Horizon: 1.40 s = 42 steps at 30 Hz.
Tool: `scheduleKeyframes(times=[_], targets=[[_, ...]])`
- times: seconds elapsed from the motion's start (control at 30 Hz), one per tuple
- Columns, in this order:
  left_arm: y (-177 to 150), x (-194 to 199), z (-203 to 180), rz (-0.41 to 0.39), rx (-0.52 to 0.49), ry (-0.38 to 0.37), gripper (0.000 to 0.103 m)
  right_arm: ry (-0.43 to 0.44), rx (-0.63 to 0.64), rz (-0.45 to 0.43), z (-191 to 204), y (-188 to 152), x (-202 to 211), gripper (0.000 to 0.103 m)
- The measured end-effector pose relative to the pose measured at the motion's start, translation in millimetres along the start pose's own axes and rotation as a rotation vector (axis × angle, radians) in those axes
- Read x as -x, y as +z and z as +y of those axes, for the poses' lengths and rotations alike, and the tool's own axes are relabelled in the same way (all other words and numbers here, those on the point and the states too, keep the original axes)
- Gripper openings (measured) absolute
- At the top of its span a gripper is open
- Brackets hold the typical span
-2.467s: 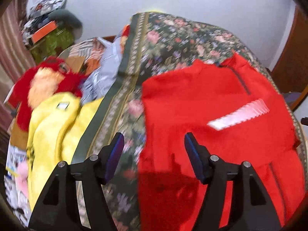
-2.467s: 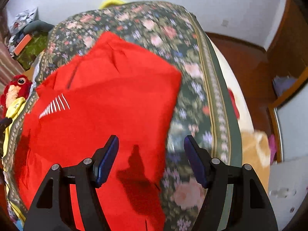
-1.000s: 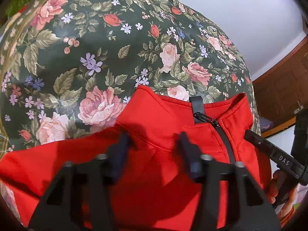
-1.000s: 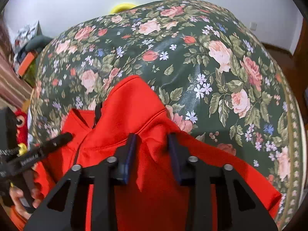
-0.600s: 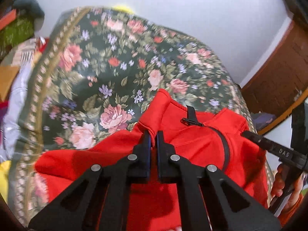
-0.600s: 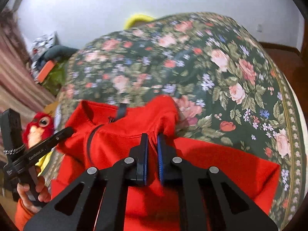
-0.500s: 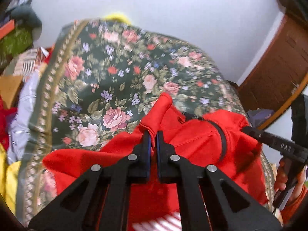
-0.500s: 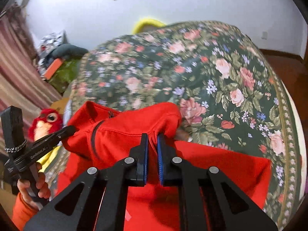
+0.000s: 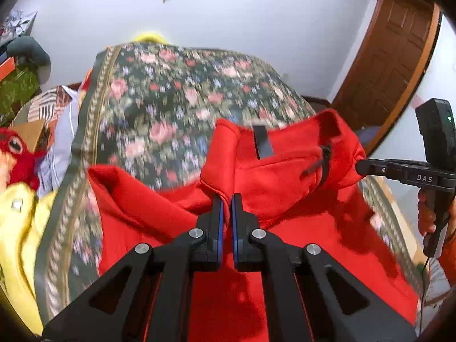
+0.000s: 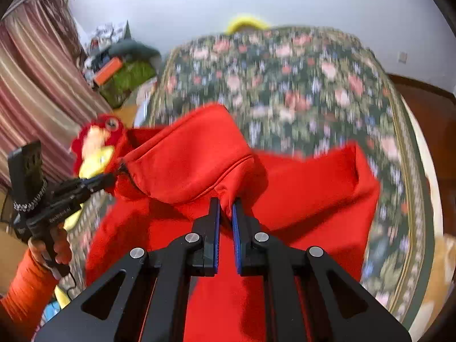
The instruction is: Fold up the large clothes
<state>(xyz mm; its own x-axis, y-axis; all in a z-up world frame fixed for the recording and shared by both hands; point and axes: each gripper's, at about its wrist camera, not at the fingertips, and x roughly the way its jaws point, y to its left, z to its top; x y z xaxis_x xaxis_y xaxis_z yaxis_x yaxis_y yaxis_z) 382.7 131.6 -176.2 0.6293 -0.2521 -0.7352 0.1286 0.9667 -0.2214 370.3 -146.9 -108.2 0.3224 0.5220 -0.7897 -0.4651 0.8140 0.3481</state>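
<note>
Red jacket (image 9: 285, 176) shoulders now lifted off the bedspread (image 9: 171, 108), both down-tilted tools (image 9: 225, 199) (image 10: 226, 203) clamped on them.

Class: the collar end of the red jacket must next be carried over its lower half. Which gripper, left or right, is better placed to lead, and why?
Neither leads. The left gripper and right gripper are each shut on a shoulder of the red jacket, its collar end lifted off the floral bedspread, so they probably carry it together.

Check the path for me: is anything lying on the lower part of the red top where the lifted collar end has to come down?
Nothing visible does. Both the left hand-held gripper and the right hand-held gripper are shut on the red top near its collar, and the red fabric below them lies bare on the floral bedspread.
</note>
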Motion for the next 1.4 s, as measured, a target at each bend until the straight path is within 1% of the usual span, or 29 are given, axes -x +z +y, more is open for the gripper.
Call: scheduleKeyframes(times=[0.13,0.2,0.3,0.37,0.43,0.6,0.73,0.8,0.9,0.97,1.0,1.03,1.1,1.13,1.17,1.2,1.27,1.33,1.4], targets=[[-44.6,1.1,-6.0,0.063,0.035,-0.036,0.003,-0.021,-0.013,0.051,-3.4,-35.3,-6.3,0.007],[-62.9,0.0,-7.3,0.097,0.055,-0.050,0.003,-0.019,-0.039,0.074,-8.3,-50.6,-9.9,0.007],[-90.3,-6.2,-7.5,0.147,0.077,-0.031,0.003,-0.029,-0.068,0.099,-14.5,-69.3,-14.4,0.007],[-106.0,-9.3,-7.6,0.174,0.085,-0.034,0.003,-0.050,-0.066,0.109,-15.6,-77.8,-15.0,0.007],[-120.2,-6.7,-12.2,0.191,0.057,-0.023,0.003,-0.053,-0.075,0.114,-17.5,-84.0,-13.6,0.007],[-139.6,7.9,-26.4,0.202,-0.048,0.028,0.003,-0.107,-0.050,0.093,-15.7,-94.9,0.6,0.007],[-133.6,27.6,-19.9,0.170,-0.046,0.060,0.003,-0.142,-0.020,0.041,-8.6,-93.6,18.3,0.007],[-122.6,42.1,-11.7,0.131,-0.026,0.076,0.003,-0.142,-0.005,-0.004,-2.3,-86.3,30.1,0.007],[-103.4,53.2,-1.2,0.089,-0.008,0.116,0.007,-0.133,0.026,-0.051,8.6,-72.4,39.6,0.007],[-86.9,53.9,5.5,0.065,-0.008,0.152,0.008,-0.123,0.043,-0.076,16.0,-59.8,40.2,0.013],[-81.7,51.7,6.3,0.061,-0.008,0.162,0.009,-0.118,0.042,-0.082,18.7,-54.0,37.8,0.023],[-74.4,48.0,8.7,0.058,-0.004,0.172,0.013,-0.113,0.039,-0.089,21.1,-47.3,33.2,0.036],[-61.0,36.6,12.5,0.060,0.016,0.165,0.019,-0.113,0.031,-0.109,25.1,-39.4,23.4,0.046],[-55.9,29.4,14.2,0.060,0.023,0.158,0.024,-0.114,0.027,-0.110,27.5,-35.8,17.5,0.049],[-52.6,22.3,15.0,0.062,0.029,0.151,0.027,-0.115,0.022,-0.101,28.3,-30.1,7.3,0.049],[-51.9,18.5,13.6,0.067,0.032,0.145,0.027,-0.114,0.013,-0.084,28.7,-24.9,-4.3,0.049],[-46.8,-5.6,13.3,0.102,0.039,0.121,0.028,-0.112,0.006,-0.053,26.4,-17.6,-22.8,0.049],[-46.8,-27.5,11.9,0.140,0.036,0.117,0.028,-0.130,-0.003,-0.015,21.9,-12.6,-42.4,0.049],[-50.5,-48.0,12.3,0.185,0.030,0.118,0.028,-0.167,-0.017,0.018,13.7,-11.3,-57.9,0.049]])
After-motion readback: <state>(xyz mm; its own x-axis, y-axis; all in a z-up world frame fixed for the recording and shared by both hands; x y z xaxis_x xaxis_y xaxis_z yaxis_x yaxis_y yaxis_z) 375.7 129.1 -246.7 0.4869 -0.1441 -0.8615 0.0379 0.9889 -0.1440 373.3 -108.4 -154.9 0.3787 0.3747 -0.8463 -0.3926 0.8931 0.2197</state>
